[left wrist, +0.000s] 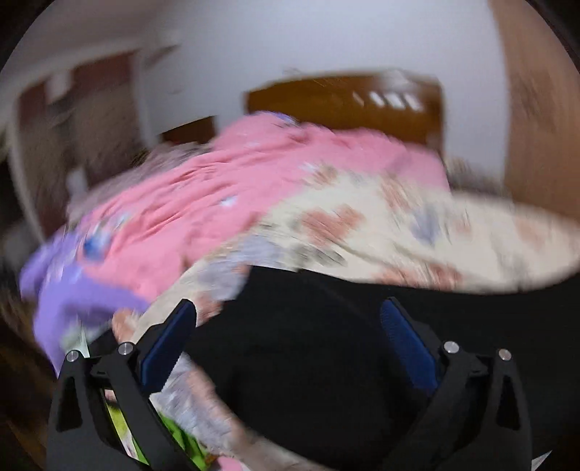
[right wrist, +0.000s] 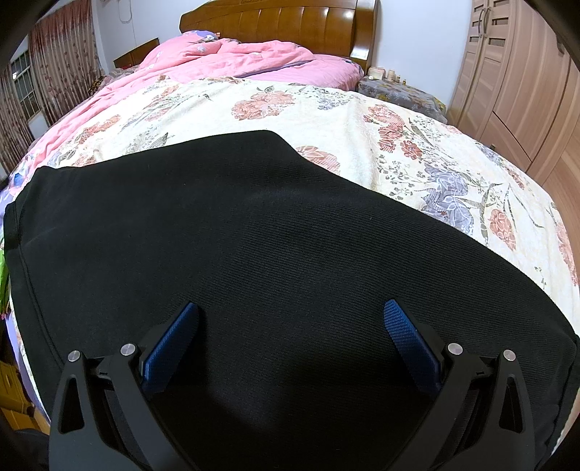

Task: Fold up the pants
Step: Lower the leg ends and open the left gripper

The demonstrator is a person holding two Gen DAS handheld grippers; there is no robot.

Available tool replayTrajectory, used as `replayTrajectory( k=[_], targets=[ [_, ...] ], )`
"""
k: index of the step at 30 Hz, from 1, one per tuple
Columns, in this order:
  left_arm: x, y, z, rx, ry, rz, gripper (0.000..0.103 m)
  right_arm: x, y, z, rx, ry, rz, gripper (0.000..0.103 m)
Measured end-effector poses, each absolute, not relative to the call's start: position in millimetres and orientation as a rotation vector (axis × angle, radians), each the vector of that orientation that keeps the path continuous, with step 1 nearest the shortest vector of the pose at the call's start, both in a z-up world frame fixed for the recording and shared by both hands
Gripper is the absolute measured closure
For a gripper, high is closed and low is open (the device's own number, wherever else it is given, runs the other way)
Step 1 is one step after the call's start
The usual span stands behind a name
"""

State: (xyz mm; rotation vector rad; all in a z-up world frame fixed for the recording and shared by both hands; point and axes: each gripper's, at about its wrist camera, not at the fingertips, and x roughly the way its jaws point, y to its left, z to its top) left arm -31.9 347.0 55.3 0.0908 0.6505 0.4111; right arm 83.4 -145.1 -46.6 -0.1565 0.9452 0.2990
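Note:
The black pants (right wrist: 235,232) lie flat as a broad folded slab on the floral bedspread (right wrist: 326,108). My right gripper (right wrist: 290,311) hovers just over their near part, jaws wide apart, nothing between the blue pads (right wrist: 170,347). The left wrist view is smeared by motion. There the pants (left wrist: 308,344) fill the lower middle, and my left gripper (left wrist: 288,311) stands open above their left end, with no cloth between its pads (left wrist: 406,344).
A pink quilt (right wrist: 232,58) is bunched at the head of the bed before a wooden headboard (right wrist: 282,25). A wardrobe (right wrist: 522,83) lines the right wall and curtains (right wrist: 54,65) hang at the left. A purple cloth (left wrist: 72,290) shows at the bed's left edge.

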Motion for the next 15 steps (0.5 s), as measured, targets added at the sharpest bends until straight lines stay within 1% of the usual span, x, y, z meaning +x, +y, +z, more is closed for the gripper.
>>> replayTrajectory(
  k=[2,4,7,9,11,12,13,15],
  targets=[
    [-3,334,38,0.122,0.732,0.366,0.001,83,-145,-47,-0.156,0.946,0.299,0.004],
    [22,335,23,0.062,0.791,0.332,0.001,84,-145,-46,-0.158,0.948,0.292,0.005],
    [34,340,15,-0.003,0.786,0.338,0.002,80,-138,-43,-0.213,0.936,0.262,0.005],
    [40,337,21,0.016,0.760,0.296,0.002,80,-135,-44,-0.228,0.932,0.268,0.005],
    [51,337,26,0.045,0.787,0.198,0.002,83,-139,-46,-0.202,0.944,0.278,0.005],
    [60,335,28,0.039,0.810,0.136,0.008,85,-142,-46,-0.184,0.951,0.286,0.004],
    [65,334,29,0.040,0.827,0.084,0.020,85,-144,-47,-0.171,0.953,0.291,0.004],
    [75,329,30,0.129,0.843,0.003,0.023,85,-144,-47,-0.166,0.951,0.292,0.004]
  ],
)
